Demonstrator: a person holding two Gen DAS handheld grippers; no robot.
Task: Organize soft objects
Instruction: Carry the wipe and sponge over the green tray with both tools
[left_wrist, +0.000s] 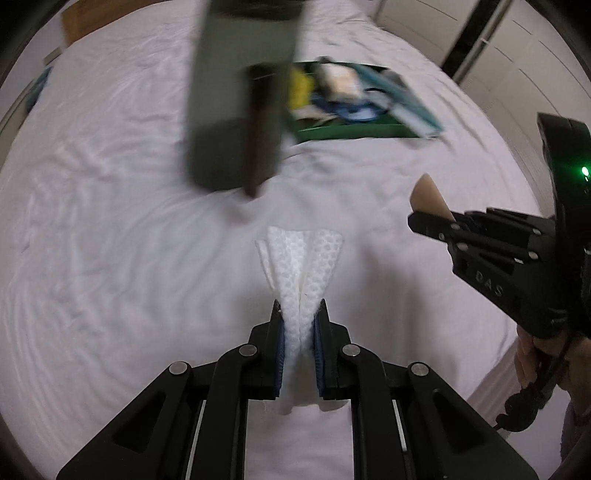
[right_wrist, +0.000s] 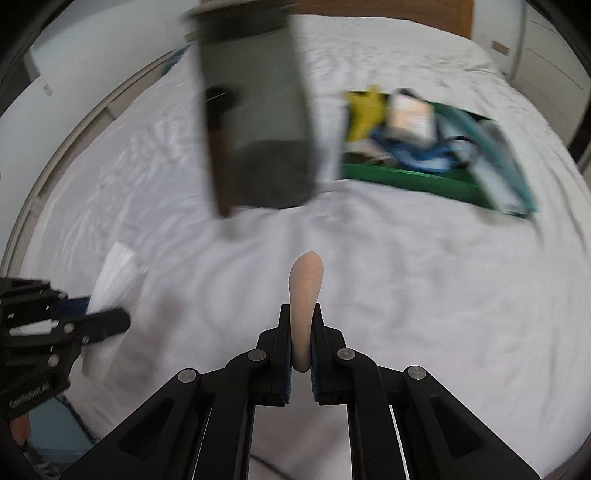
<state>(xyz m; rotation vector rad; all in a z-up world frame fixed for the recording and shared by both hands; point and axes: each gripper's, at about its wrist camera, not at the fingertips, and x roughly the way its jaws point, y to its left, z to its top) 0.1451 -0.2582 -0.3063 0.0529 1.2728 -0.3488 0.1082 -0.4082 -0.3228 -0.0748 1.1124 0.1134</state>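
Clamped in the left hand-held gripper (left_wrist: 300, 332), low centre of frame, a white quilted cloth (left_wrist: 301, 266) hangs limp and light; grip its bunched middle. Right hand-held gripper (right_wrist: 303, 334) pinches a squashy tan sponge (right_wrist: 306, 291). Beyond, on the bed (right_wrist: 406, 277), a grey box (right_wrist: 258, 122) and green bin (right_wrist: 410, 181), blurred.

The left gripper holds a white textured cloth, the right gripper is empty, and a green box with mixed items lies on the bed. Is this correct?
Not quite: the right gripper is not empty. The right wrist view shows it shut on a beige sponge. The rest stands: the left gripper holds the white textured cloth, and the green box lies on the bed.
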